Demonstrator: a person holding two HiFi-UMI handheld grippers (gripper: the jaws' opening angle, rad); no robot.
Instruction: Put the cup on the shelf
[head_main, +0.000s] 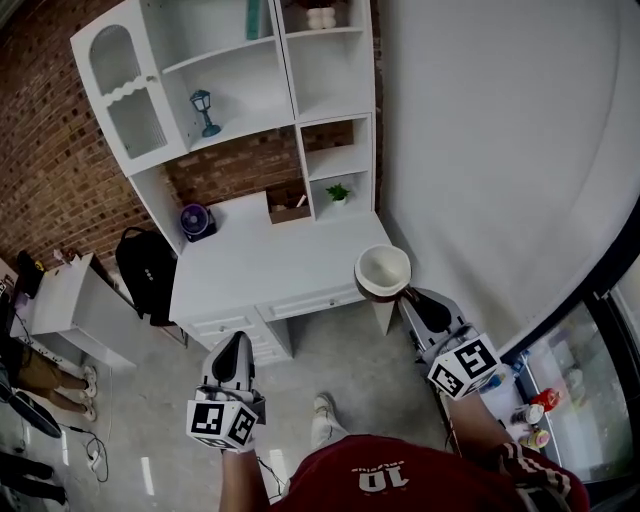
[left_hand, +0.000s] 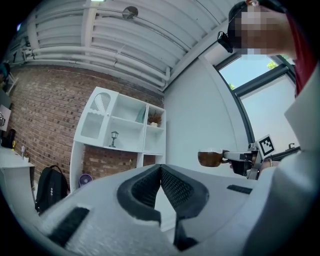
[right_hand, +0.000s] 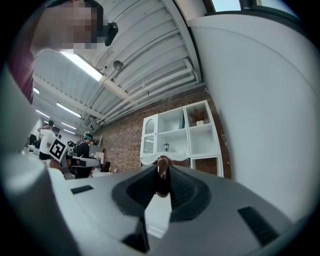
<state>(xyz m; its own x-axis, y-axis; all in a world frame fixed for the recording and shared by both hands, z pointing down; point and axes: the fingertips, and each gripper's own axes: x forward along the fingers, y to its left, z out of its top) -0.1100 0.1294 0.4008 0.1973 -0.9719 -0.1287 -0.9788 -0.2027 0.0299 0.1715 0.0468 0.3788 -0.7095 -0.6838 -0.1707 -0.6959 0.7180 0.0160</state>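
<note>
The cup (head_main: 382, 270), brown outside and pale inside, hangs upright in the air over the front right corner of the white table (head_main: 262, 265). The right hand-held gripper (head_main: 408, 293) pinches it by its handle. The left hand-held gripper (head_main: 234, 343) is pressed together on nothing, low before the drawers. Behind the table rises the shelf (head_main: 300, 80), which holds a little lamp (head_main: 204, 112), a plant (head_main: 338, 192) and what looks like a small fan (head_main: 195, 221).

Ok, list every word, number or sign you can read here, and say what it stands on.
"10": on the person's red shirt, upside down in the head view.
Smaller print beside that number: too blurred to read.
Labels on the small containers at lower right: too small to read.
Marker cubes: square patterns only, no letters.
</note>
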